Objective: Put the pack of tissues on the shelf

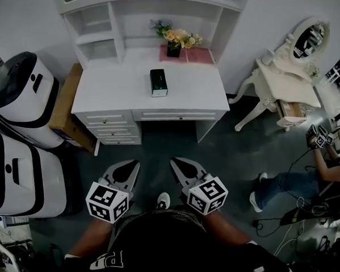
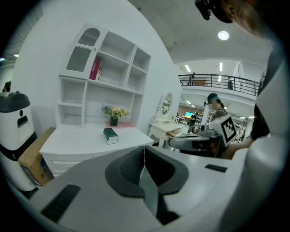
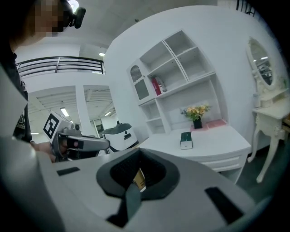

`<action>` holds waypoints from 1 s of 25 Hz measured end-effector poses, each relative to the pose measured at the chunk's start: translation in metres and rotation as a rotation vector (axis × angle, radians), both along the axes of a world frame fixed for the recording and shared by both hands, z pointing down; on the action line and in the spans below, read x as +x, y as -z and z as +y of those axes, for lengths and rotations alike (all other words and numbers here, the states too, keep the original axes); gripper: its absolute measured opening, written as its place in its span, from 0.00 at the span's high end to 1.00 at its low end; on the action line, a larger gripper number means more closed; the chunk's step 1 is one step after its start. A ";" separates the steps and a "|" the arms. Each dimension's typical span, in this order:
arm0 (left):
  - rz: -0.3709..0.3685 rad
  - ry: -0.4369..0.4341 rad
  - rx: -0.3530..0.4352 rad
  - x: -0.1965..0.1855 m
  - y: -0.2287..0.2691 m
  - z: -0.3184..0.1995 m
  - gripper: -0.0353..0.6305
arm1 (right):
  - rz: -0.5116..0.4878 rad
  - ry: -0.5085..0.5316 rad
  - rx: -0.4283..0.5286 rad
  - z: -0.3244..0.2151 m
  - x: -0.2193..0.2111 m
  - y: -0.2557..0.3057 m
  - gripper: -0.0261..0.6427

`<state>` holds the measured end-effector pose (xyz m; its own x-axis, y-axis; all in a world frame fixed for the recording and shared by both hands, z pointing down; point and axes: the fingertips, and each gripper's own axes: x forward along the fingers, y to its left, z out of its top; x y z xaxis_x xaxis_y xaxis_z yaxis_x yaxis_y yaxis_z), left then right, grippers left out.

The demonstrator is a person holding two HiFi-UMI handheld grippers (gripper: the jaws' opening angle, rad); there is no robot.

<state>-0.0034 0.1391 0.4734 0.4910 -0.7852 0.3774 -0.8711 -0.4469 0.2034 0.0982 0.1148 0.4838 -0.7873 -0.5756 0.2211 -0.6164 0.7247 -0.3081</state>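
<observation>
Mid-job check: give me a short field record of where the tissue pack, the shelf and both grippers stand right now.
tissue pack: dark green rectangular pack of tissues, lying near the middle of the white desk top
shelf: white open shelf unit, on the back of the desk, behind the pack
left gripper: shut, empty, over the floor short of the desk front
right gripper: shut, empty, beside the left one
nearby: vase of yellow flowers, behind the pack
status: pack not yet picked up
</observation>
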 end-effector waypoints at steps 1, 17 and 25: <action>-0.001 0.003 0.003 0.003 0.001 -0.005 0.92 | -0.003 0.001 0.004 -0.006 0.003 0.001 0.95; -0.037 0.018 0.014 0.025 0.005 -0.053 0.92 | -0.019 0.030 -0.001 -0.054 0.020 -0.004 0.95; -0.051 0.002 0.011 0.027 0.007 -0.067 0.92 | -0.031 0.002 -0.005 -0.066 0.025 -0.006 0.95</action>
